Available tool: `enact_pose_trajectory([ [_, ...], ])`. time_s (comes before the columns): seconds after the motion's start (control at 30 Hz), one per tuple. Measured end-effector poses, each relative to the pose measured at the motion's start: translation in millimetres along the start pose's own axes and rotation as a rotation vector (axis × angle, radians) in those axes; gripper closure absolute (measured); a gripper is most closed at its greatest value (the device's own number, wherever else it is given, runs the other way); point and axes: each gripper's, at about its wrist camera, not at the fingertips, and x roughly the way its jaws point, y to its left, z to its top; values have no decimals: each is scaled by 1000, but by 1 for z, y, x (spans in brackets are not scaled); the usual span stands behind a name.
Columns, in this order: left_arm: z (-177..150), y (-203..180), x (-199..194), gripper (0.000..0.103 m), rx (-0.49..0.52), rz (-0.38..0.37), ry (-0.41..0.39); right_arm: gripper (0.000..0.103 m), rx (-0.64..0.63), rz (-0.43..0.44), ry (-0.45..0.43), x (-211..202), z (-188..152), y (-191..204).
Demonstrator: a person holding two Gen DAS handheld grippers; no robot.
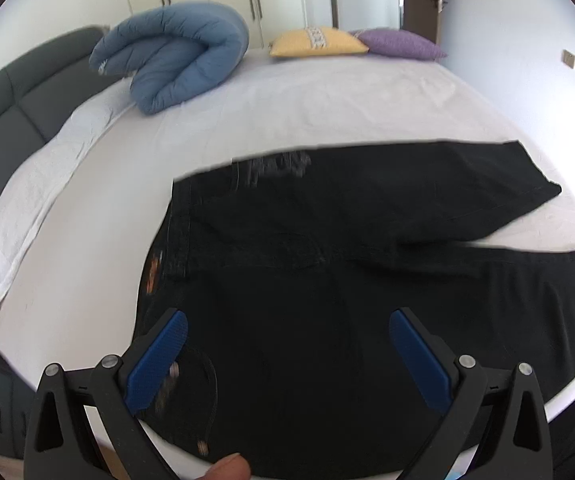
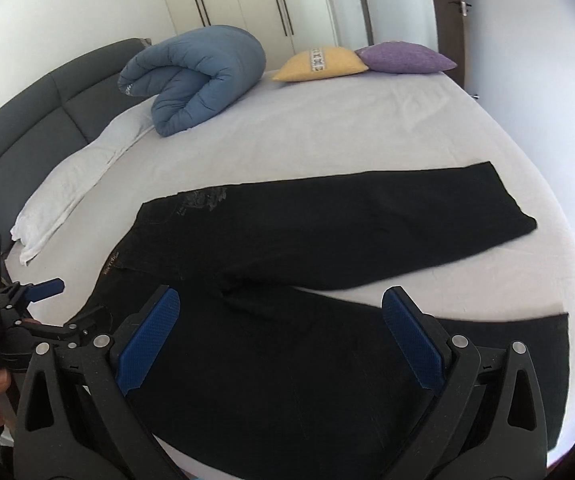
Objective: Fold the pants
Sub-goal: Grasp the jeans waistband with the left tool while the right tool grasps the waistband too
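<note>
The black pants (image 2: 319,240) lie spread flat on the bed (image 2: 367,120), waistband toward the left and the two legs fanned apart to the right, the near leg reaching the mattress edge. They look like denim or a heavy cotton (stitching and a faint printed patch show near the waist), so I judge them soft but weighty: they should drape and fold cleanly, hold a crease, and not slip much on the sheet. The left gripper (image 1: 287,356) hovers over the waistband end with its jaws wide apart, holding nothing; the right gripper (image 2: 281,338) hovers above the crotch and near leg, jaws likewise apart and empty. Good holds would be the near corner of the waistband and the near leg's hem, pinching both layers so that leg lifts as one sheet onto the far leg.
</note>
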Motion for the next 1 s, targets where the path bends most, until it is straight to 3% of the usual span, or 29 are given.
enact_pose_trajectory([
  [0.07, 9, 5, 5, 0, 18, 6, -71, 0, 1, 22, 3, 16, 16, -3],
  [0.13, 21, 14, 28, 0, -3, 29, 21, 0, -23, 40, 18, 38, 35, -6],
  [0.2, 37, 33, 55, 0, -85, -14, 124, 0, -51, 32, 33, 60, 55, -10],
  [0.27, 53, 56, 76, 0, -144, -53, 114, 0, -89, 25, 66, 86, 77, -13],
  [0.37, 80, 71, 108, 0, -72, -12, 106, 0, -192, 28, 143, 133, 109, -13],
  [0.5, 127, 86, 156, 0, 100, -97, 95, 2, -385, 90, 196, 191, 132, -1],
  [0.57, 146, 91, 183, 1, 197, -129, 111, 17, -481, 109, 228, 216, 139, 9],
  [0.63, 163, 96, 210, 9, 273, -183, 148, 53, -565, 133, 287, 247, 146, 17],
  [0.7, 176, 98, 236, 12, 323, -254, 193, 69, -602, 144, 332, 272, 150, 21],
  [0.8, 189, 95, 267, 12, 424, -270, 250, 70, -624, 196, 353, 294, 156, 23],
  [1.0, 179, 90, 316, 12, 558, -315, 410, 70, -648, 268, 372, 323, 168, 27],
])
